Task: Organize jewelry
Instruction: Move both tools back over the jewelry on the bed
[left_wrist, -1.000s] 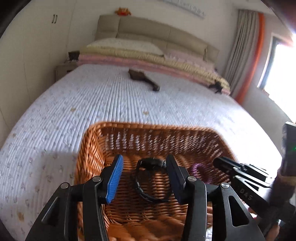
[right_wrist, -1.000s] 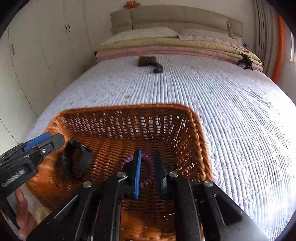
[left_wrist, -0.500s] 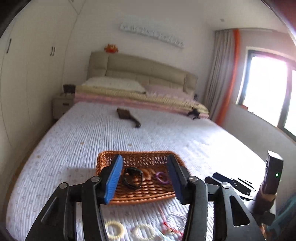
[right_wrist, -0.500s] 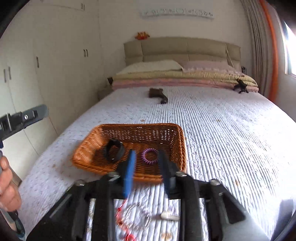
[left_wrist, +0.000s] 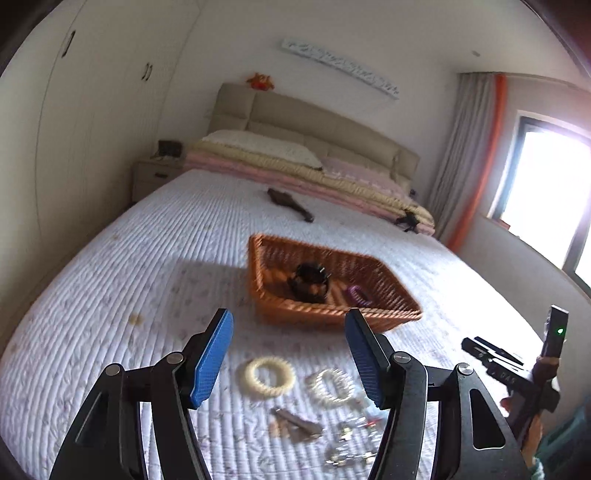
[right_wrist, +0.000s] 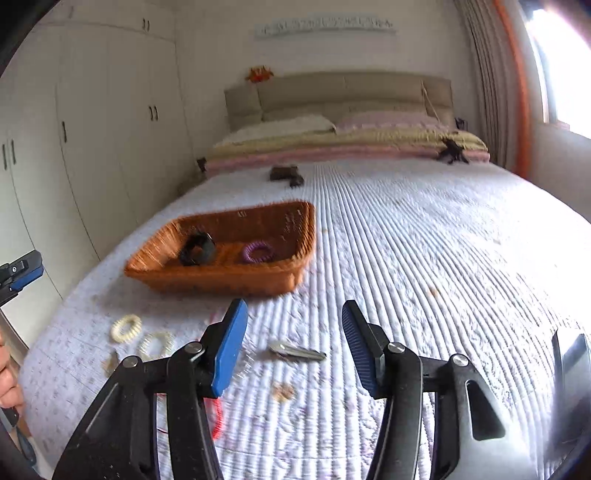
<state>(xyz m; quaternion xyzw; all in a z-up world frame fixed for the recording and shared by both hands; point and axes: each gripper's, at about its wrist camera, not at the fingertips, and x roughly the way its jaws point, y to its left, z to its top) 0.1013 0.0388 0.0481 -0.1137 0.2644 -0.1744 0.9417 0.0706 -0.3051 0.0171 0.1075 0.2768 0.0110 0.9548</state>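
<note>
A wicker basket (left_wrist: 384, 312) sits on the bed; it also shows in the right wrist view (right_wrist: 221, 277). In it lie a black band (left_wrist: 309, 282) (right_wrist: 198, 250) and a purple coil ring (left_wrist: 357, 294) (right_wrist: 257, 252). Near the bed's front edge lie a cream ring (left_wrist: 270, 375) (right_wrist: 126, 327), a clear beaded bracelet (left_wrist: 331, 384) (right_wrist: 156, 344), a metal clip (left_wrist: 295, 424) (right_wrist: 297, 351) and a red cord (right_wrist: 218, 417). My left gripper (left_wrist: 288, 360) is open and empty above the loose pieces. My right gripper (right_wrist: 293, 347) is open and empty above the clip.
The quilted white bedspread (right_wrist: 424, 258) runs back to folded blankets and pillows (right_wrist: 351, 144). A dark brush (left_wrist: 290, 205) lies mid-bed. Wardrobes (right_wrist: 92, 147) stand on the left, a window (left_wrist: 546, 199) on the right.
Both grippers have pulled back from inside the basket toward the bed's front edge. The right gripper has opened, leaving the purple ring in the basket. The loose jewelry has come into view.
</note>
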